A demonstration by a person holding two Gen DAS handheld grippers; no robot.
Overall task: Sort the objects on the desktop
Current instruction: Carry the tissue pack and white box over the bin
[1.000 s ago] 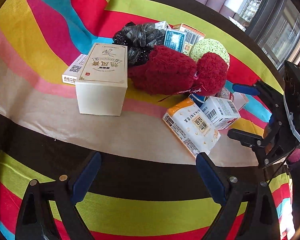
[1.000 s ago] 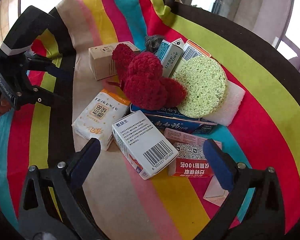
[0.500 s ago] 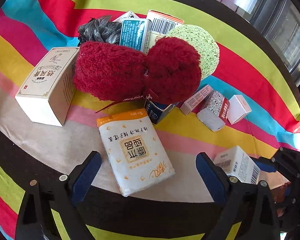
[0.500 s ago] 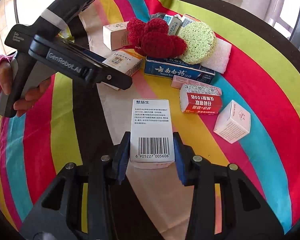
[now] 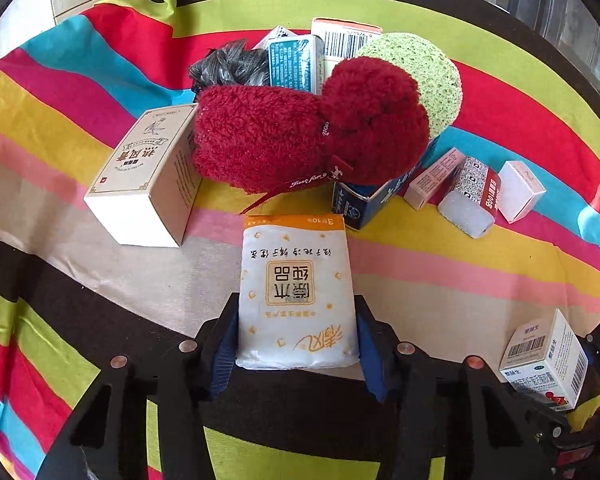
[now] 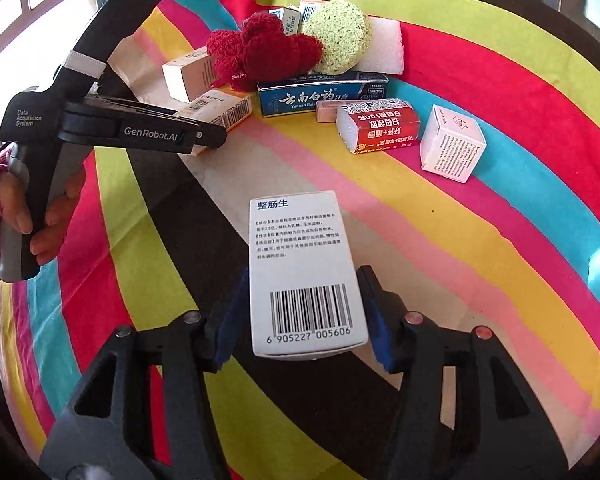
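My left gripper (image 5: 296, 350) is shut on a white tissue pack (image 5: 296, 292) with an orange end, its near end between the blue pads. The pack also shows in the right wrist view (image 6: 214, 110) at the left gripper's tip. My right gripper (image 6: 302, 320) is shut on a white medicine box (image 6: 304, 276) with a barcode, held above the striped cloth. This box also shows at the lower right of the left wrist view (image 5: 544, 364).
A pile sits at the back: red fluffy socks (image 5: 300, 132), a green sponge (image 5: 424, 68), a cream box (image 5: 148, 172), a blue toothpaste box (image 6: 320, 94), a red-labelled sponge block (image 6: 376, 124) and a small white box (image 6: 452, 144). The striped tablecloth (image 6: 500, 80) covers a round table.
My left gripper has moved in and shut on the tissue pack. My right gripper has pulled back a little with the medicine box in it.
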